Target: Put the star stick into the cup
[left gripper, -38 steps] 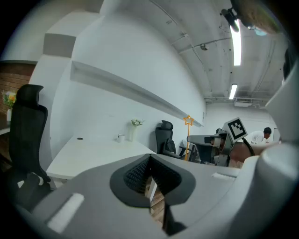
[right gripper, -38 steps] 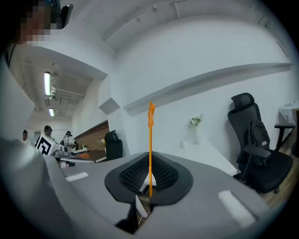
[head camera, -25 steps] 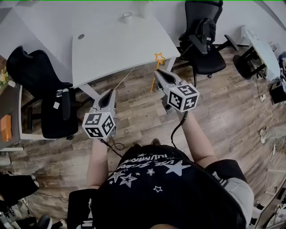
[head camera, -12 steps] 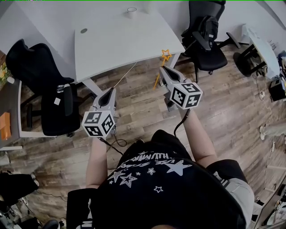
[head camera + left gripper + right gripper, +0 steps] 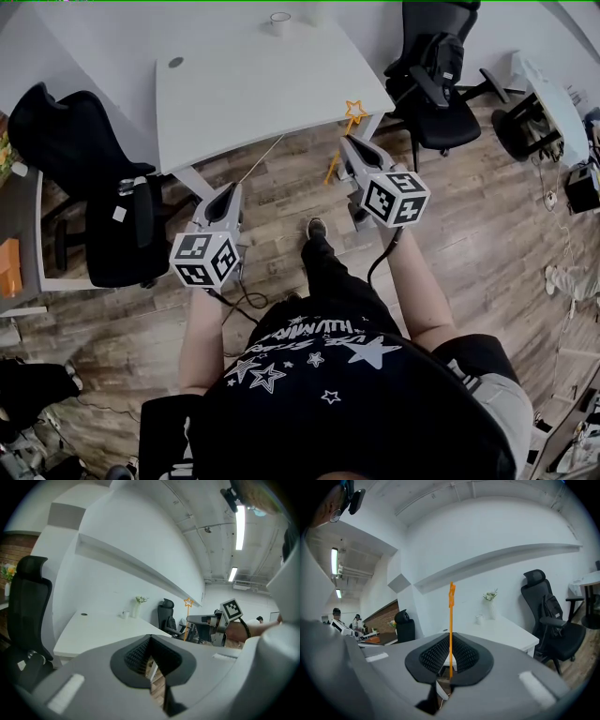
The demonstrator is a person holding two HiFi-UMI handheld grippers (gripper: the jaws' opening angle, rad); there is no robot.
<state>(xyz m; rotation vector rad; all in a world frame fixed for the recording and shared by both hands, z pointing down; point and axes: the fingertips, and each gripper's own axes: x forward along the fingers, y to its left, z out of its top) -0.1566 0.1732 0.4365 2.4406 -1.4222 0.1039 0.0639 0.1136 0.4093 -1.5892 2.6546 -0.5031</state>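
Observation:
An orange star stick [image 5: 343,141] with an outlined star at its top is clamped upright in my right gripper [image 5: 349,150], just off the front right corner of the white table [image 5: 253,84]. In the right gripper view the stick [image 5: 450,630] rises between the ribbed pads, its star turned edge-on. A small white cup [image 5: 279,21] stands at the table's far edge, well beyond the gripper; it also shows as the cup [image 5: 479,619]. My left gripper [image 5: 227,197] hangs shut and empty over the floor, before the table's front edge. From the left gripper view [image 5: 150,645] I see the cup [image 5: 125,614] and the star stick [image 5: 188,609].
A black office chair [image 5: 89,187] stands left of the table and another black chair [image 5: 436,80] at its right. A vase with flowers [image 5: 491,605] stands by the cup. Wood floor lies below; the person's foot [image 5: 316,232] is forward. A second desk [image 5: 548,103] is far right.
The person has stepped toward the table, one foot now forward. Both grippers have moved nearer the table; the star now sits at the table's corner. The grip on the stick is unchanged.

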